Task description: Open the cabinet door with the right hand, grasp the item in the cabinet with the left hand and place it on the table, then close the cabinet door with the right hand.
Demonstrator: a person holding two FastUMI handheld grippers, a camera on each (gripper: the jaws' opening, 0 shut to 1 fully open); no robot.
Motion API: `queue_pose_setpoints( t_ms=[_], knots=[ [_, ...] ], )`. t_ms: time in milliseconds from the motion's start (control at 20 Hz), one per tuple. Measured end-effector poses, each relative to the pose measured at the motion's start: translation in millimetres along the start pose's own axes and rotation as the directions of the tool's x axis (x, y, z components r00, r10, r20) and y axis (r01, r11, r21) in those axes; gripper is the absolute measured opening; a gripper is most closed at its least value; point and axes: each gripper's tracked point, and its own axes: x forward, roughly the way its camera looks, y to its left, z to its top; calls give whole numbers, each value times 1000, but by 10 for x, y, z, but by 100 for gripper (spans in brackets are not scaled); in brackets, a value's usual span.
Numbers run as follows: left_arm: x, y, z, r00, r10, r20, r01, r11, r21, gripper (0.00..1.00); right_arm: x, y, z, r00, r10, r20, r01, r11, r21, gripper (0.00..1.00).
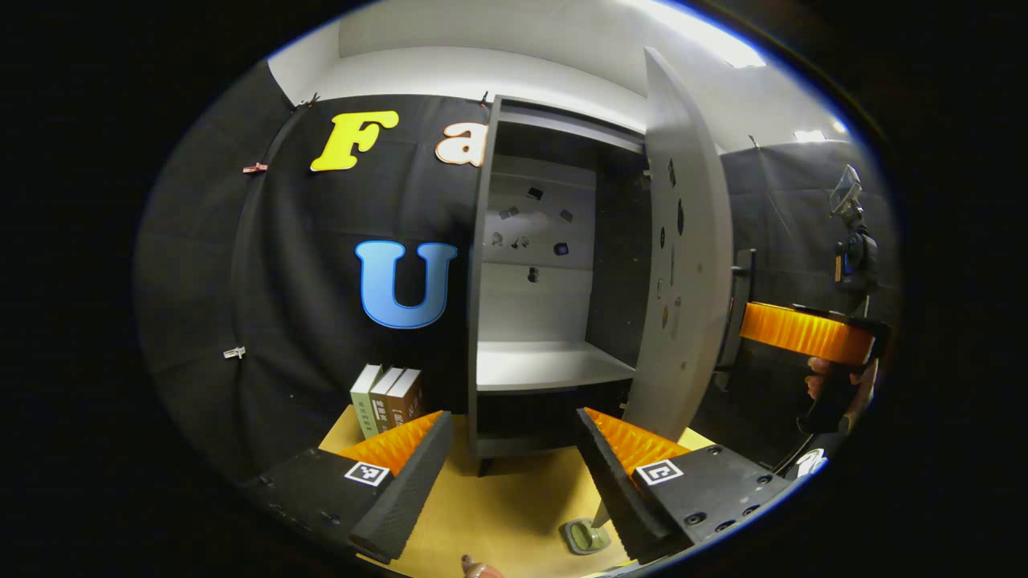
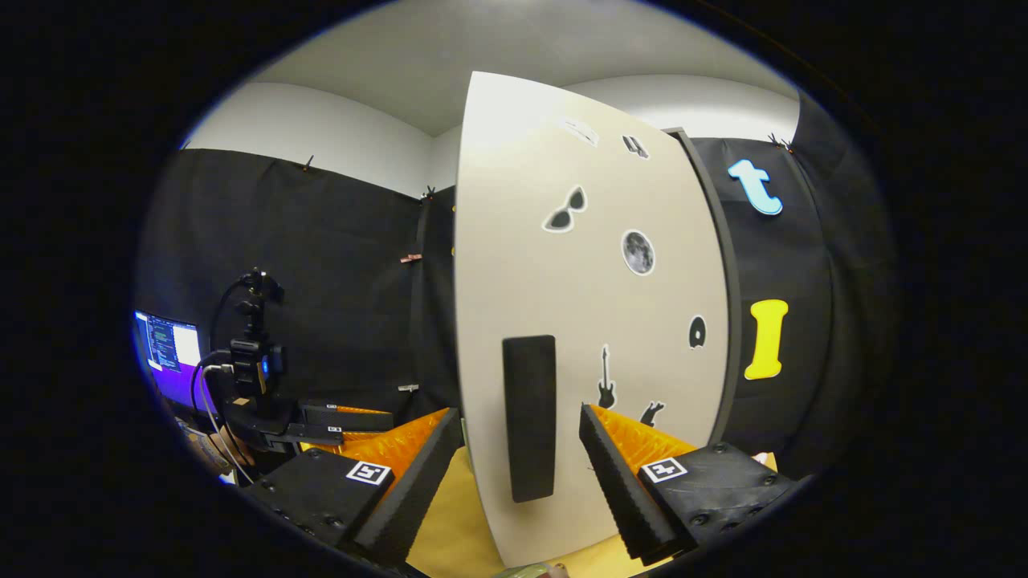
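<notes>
Left gripper view: your left gripper (image 1: 507, 466) fingers apart, empty, facing open cabinet (image 1: 554, 321); small green item (image 1: 586, 536) on table (image 1: 514, 498), near right finger.
Right gripper view: your right gripper (image 2: 520, 457) fingers apart around door handle (image 2: 530, 417), not touching; cabinet door (image 2: 594, 321) swung open.

Black cloth wall (image 1: 305, 265) under white upper wall (image 1: 450, 76); ceiling light (image 1: 707, 36) top right. Books (image 1: 387, 399) at far-left edge of yellow table (image 1: 514, 498). Monitor (image 2: 167, 343) at left.
</notes>
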Motion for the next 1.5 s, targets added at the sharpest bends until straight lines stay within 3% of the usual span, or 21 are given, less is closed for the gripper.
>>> queue_pose_setpoints(
  t_ms=[150,250,450,550,900,1500],
  knots=[
    [-43,162,8,1000,12,6,-12,1000,23,93,-24,-89,-7,997,-74,12,75,995,-60,97],
    [-8,85,19,1000,-12,20,12,1000,7,95,-157,-253,-53,986,-163,10,164,983,-84,98],
    [136,-146,115,998,-52,43,52,999,-7,93,-317,-790,-73,935,-353,27,354,930,-99,98],
    [186,-310,182,996,-73,59,74,997,-15,95,-367,-939,-144,916,-400,4,399,913,-84,98],
    [335,-662,294,996,-60,63,58,998,35,95,-639,-1262,-153,891,-454,15,454,889,-56,98],
    [402,-891,358,994,-52,96,55,998,-19,95,-575,-1356,-192,920,-391,-18,390,919,-51,98]
  ],
)
